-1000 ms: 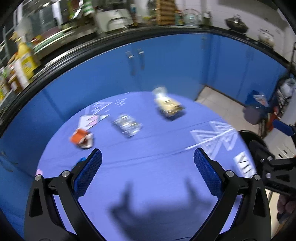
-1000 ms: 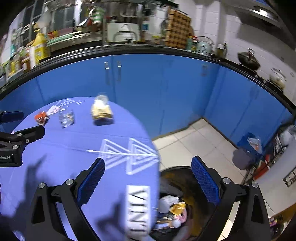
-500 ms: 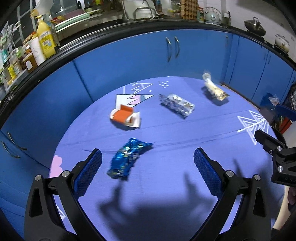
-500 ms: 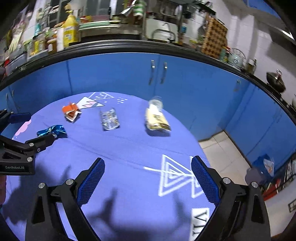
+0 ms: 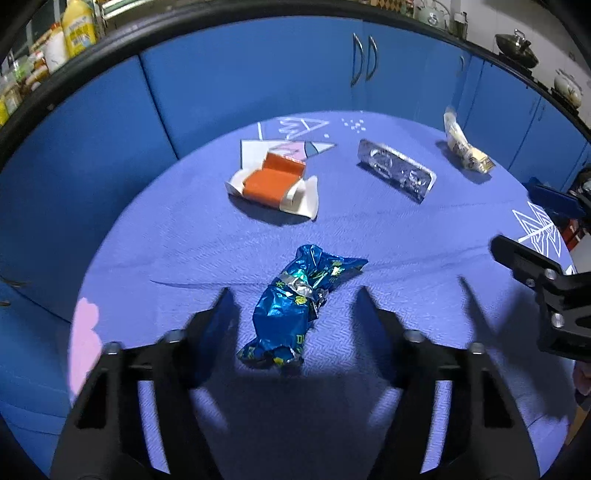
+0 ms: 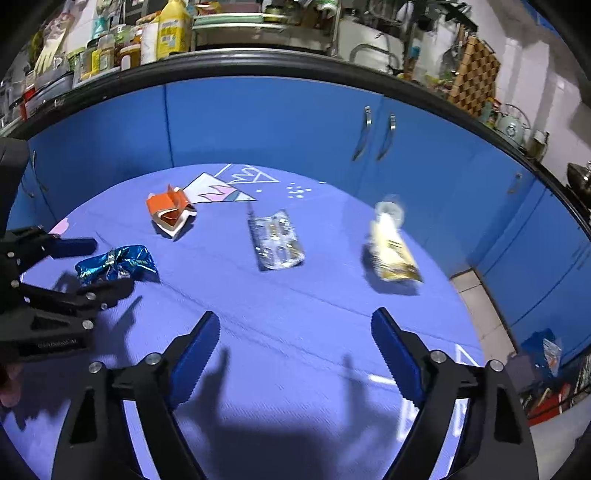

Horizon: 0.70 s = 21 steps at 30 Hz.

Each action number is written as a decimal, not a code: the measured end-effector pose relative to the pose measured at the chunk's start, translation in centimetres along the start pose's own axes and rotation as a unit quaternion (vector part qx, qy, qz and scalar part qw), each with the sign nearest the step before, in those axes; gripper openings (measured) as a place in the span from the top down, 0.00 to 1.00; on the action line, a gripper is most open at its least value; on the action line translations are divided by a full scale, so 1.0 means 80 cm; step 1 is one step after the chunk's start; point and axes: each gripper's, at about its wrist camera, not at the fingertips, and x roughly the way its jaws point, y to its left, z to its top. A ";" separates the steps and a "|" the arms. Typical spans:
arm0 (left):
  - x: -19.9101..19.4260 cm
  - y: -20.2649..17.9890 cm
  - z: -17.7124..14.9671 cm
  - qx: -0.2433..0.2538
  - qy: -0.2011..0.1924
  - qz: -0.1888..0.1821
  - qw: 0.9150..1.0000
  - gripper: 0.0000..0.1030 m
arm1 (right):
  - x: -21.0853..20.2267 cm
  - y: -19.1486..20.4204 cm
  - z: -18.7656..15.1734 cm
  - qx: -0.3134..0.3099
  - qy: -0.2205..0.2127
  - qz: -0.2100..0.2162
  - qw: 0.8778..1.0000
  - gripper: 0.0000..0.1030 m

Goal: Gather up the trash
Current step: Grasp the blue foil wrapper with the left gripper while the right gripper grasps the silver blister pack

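Observation:
A crumpled blue foil wrapper lies on the round blue table, between the open fingers of my left gripper, which is low over it. The wrapper also shows in the right wrist view, with the left gripper around it. Farther back lie an orange and white carton, a silver blister pack and a yellow wrapper. My right gripper is open and empty above the table's middle, nearest the silver blister pack and the yellow wrapper.
Blue cabinets curve behind the table. A counter above holds bottles and jars. Tiled floor lies to the right of the table, with a small blue bin on it.
My left gripper has swung left and dropped until the blue wrapper sits between its fingers. My right gripper has swung left from the floor bin to over the table.

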 end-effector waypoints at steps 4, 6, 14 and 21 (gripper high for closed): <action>0.011 0.009 0.002 -0.008 0.003 -0.013 1.000 0.62 | 0.016 0.015 0.011 -0.014 -0.003 0.007 1.000 0.21; 0.011 0.013 0.005 -0.012 -0.006 -0.012 1.000 0.65 | 0.025 0.019 0.018 -0.019 -0.004 0.012 1.000 0.24; 0.006 0.034 0.021 -0.035 -0.029 0.004 0.999 0.68 | 0.065 0.025 0.044 -0.010 0.015 0.047 0.999 0.60; 0.010 0.045 0.024 -0.052 -0.024 0.003 0.998 0.68 | 0.070 0.024 0.049 -0.007 0.010 0.066 0.998 0.95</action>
